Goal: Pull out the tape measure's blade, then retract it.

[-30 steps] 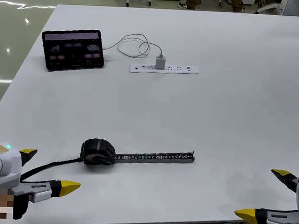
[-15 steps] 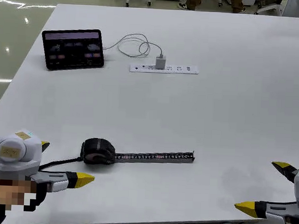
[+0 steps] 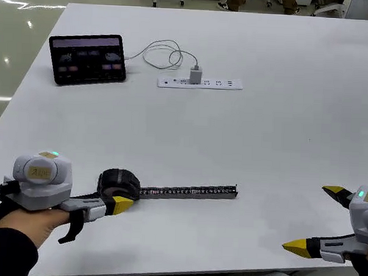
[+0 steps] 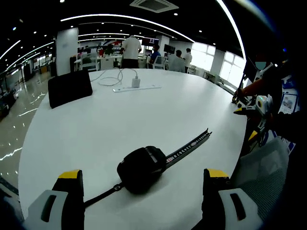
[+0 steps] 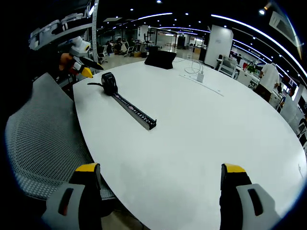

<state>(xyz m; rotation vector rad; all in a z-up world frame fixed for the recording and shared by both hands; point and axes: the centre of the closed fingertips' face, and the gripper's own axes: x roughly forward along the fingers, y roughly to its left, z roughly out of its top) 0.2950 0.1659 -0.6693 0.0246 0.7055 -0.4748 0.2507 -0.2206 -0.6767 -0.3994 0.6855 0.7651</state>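
Nearest the person, the left hand-held gripper (image 4: 144, 174) is at the near-left of the table (image 3: 233, 134), jaws spread wide and holding nothing. In its own view the tape measure case (image 3: 118, 184) sits just ahead of the two tips and between them. The right hand-held gripper (image 3: 313, 218) is at the near-right edge, also spread and empty, well apart from the tape.

The blade (image 3: 188, 191) is already out. It lies along the table from the case to its hook end (image 3: 235, 190), so the step in hand looks like the retraction.

To do it well:
- Close the left jaws squarely across the case, keeping the black strap (image 4: 100, 195) that trails from the case out of the pinch.
- Hold the case still while the lock is released.
- Let the right hand-held gripper guide the hook end so the blade comes back slowly rather than whipping.

Farther off is a power strip (image 3: 200, 84) with a white charger (image 3: 196, 75) plugged into it. Its cable (image 3: 163, 54) loops to a tablet (image 3: 87, 58) standing at far left.
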